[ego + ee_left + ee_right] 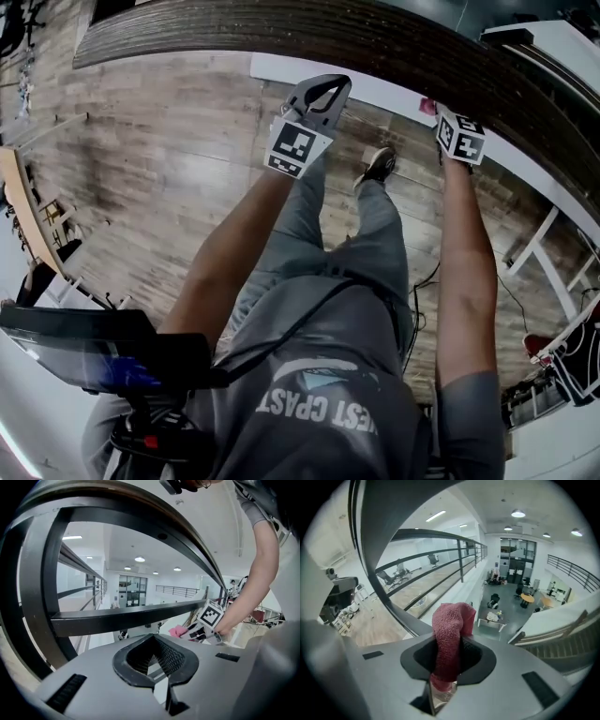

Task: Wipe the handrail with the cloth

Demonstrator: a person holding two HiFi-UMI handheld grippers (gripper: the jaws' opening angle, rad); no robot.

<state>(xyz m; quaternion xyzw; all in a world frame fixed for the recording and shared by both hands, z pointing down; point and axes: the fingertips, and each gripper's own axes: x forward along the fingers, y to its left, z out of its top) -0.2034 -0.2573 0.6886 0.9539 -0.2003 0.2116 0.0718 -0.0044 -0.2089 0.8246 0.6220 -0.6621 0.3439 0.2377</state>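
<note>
- The red cloth [449, 639] is clamped tight in the right gripper [457, 136], and its bunched end is up at the handrail's [281, 37] near edge.
- I'd press that end flat on the rail and draw it along with steady pressure.
- The left gripper [314, 108], jaws together on nothing, hangs beside the rail and is best kept clear.

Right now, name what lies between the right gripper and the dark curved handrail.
The red knitted cloth, shut in the right gripper, pokes out toward the dark curved handrail; the right gripper view shows it best.
</note>
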